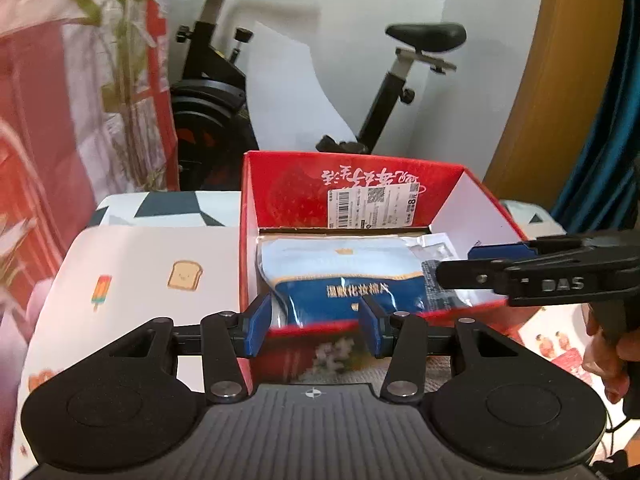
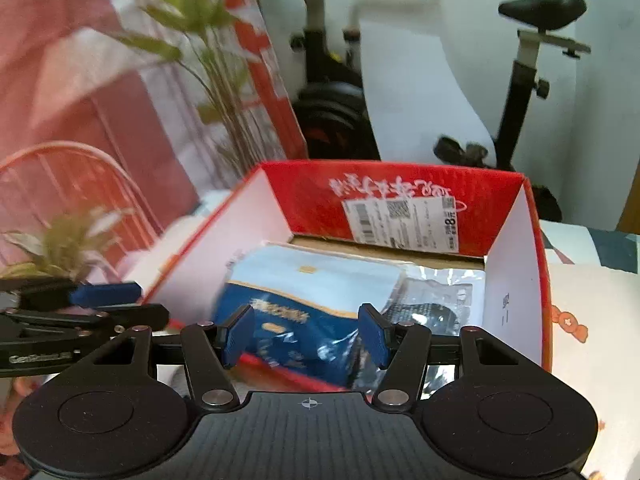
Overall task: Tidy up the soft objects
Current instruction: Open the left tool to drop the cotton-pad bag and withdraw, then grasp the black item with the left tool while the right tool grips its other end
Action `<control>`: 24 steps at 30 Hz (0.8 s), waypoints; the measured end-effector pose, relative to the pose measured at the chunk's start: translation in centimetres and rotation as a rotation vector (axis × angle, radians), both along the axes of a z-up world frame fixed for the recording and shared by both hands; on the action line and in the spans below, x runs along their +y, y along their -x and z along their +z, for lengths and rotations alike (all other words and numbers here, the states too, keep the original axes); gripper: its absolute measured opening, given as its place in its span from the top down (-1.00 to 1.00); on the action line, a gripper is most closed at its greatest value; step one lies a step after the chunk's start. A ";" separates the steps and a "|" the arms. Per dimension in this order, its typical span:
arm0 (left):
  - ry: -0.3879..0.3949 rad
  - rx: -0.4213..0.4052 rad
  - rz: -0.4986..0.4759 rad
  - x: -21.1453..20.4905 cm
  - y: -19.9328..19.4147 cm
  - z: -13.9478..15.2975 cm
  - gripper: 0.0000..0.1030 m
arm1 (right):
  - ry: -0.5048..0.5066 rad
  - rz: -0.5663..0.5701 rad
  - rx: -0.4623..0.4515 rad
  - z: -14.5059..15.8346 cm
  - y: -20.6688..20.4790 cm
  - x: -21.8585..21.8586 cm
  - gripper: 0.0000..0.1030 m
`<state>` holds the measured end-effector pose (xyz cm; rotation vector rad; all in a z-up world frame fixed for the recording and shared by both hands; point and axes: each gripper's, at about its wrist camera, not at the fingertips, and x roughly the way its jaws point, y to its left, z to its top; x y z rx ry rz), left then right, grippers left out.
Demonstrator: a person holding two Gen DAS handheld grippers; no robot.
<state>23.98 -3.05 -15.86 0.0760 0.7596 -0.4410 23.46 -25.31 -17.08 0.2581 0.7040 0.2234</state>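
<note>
Red box (image 1: 400, 184) is the landmark. Blue cotton-pad pack (image 1: 352, 280) lies flat inside it w/ a clear-wrapped dark item (image 2: 432, 304) at its right, prob. stowed together to keep soft stuff in one place. Pack's long axis looks to run near wall to far wall, blue end nearest. Left tongs (image 1: 314, 330) spread, empty, at near wall. Right tongs (image 2: 306, 334) spread, empty, over near rim.
</note>
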 end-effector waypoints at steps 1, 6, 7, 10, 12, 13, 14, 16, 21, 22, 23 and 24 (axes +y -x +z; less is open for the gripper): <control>0.016 -0.004 0.011 0.3 0.7 -0.1 0.04 | -0.004 -0.001 -0.019 0.1 0.9 0.0 -0.05; 0.047 0.024 0.018 0.9 2.7 -1.3 0.04 | -0.007 0.002 -0.043 0.0 4.5 -0.2 -0.05; 0.042 0.033 0.017 0.8 3.0 -1.6 0.04 | -0.001 0.005 -0.041 -0.1 4.9 -0.1 -0.04; 0.042 0.065 0.008 0.9 3.6 -2.7 0.04 | 0.010 0.005 -0.036 -0.6 6.5 -0.3 -0.04; 0.043 0.089 -0.003 1.0 4.0 -3.5 0.04 | -0.003 0.009 -0.014 -1.1 7.4 -0.4 -0.04; 0.041 0.102 -0.007 0.8 4.1 -3.9 0.04 | -0.005 0.011 0.001 -1.5 7.7 -0.3 -0.04; 0.040 0.110 -0.006 1.0 4.4 -4.3 0.04 | -0.006 0.017 0.015 -1.9 7.9 -0.3 -0.04; 0.037 0.133 0.000 1.1 4.5 -5.2 0.04 | -0.012 0.031 0.044 -2.7 8.4 0.0 -0.02; 0.040 0.165 0.007 1.3 4.7 -6.4 0.04 | 0.040 0.053 0.082 -4.6 9.1 1.0 -0.02; 0.039 0.168 0.006 1.2 4.7 -6.5 0.04 | 0.055 0.059 0.087 -4.9 9.2 1.1 -0.02; 0.038 0.171 0.007 1.1 4.7 -6.7 0.04 | 0.066 0.063 0.093 -5.3 9.3 1.3 -0.02; 0.037 0.174 0.007 1.1 4.8 -6.7 0.04 | 0.077 0.068 0.097 -5.6 9.5 1.2 -0.02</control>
